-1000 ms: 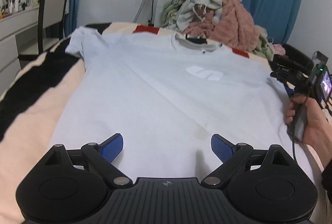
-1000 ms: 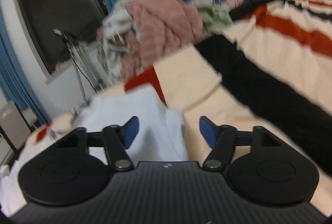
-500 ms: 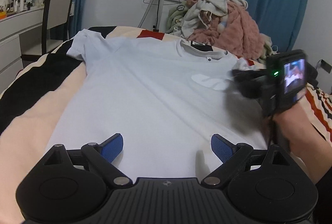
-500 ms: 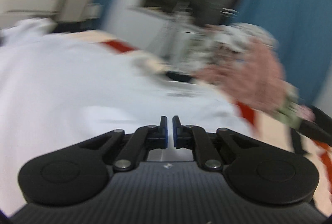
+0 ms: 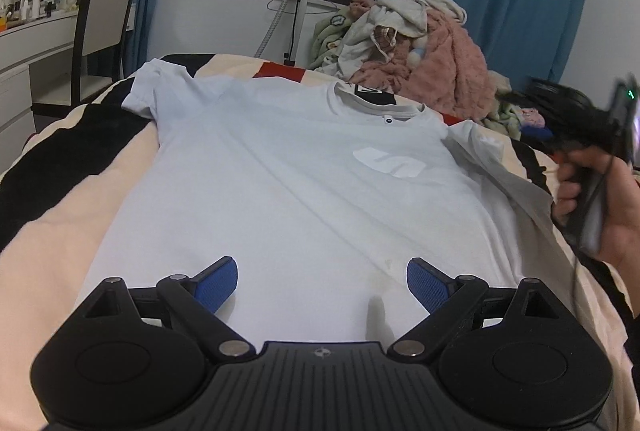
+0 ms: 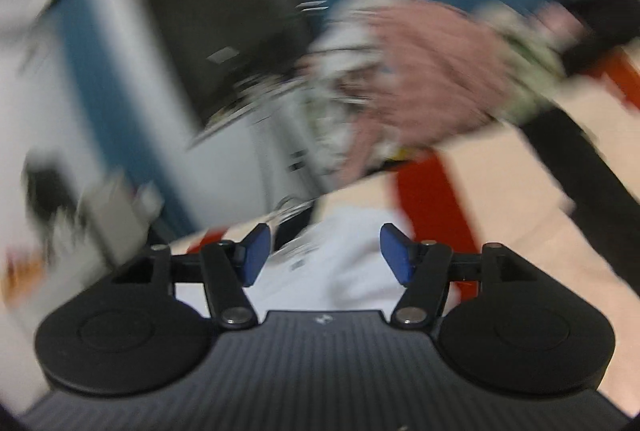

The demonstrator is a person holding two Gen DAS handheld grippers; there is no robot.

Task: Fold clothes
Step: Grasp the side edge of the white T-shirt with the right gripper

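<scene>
Bedding (image 5: 60, 227) in cream, black and red stripes filled the lower half of the left wrist view and served as the folding surface, which is likely why it was kept bare around the garment. Laundry (image 5: 416, 47) was heaped at the upper centre, beyond the collar, probably waiting its turn. Spread flat and face up across the middle of that frame lay the pale T-shirt (image 5: 280, 191), collar toward the top, one sleeve out at upper left, so its edges could be reached for a fold. At centre right its other sleeve (image 5: 492, 159) lay flipped inward over the chest, apparently dropped there as a first fold. The left gripper (image 5: 320, 283) hovered at the bottom centre over the hem, jaws wide apart with nothing between them, seemingly poised to take the lower edge. The right gripper (image 6: 320, 255) had just been opening; its jaws stood apart and empty in its own blurred view, with white cloth below them, and the hand (image 5: 600, 207) held it at the right edge.
</scene>
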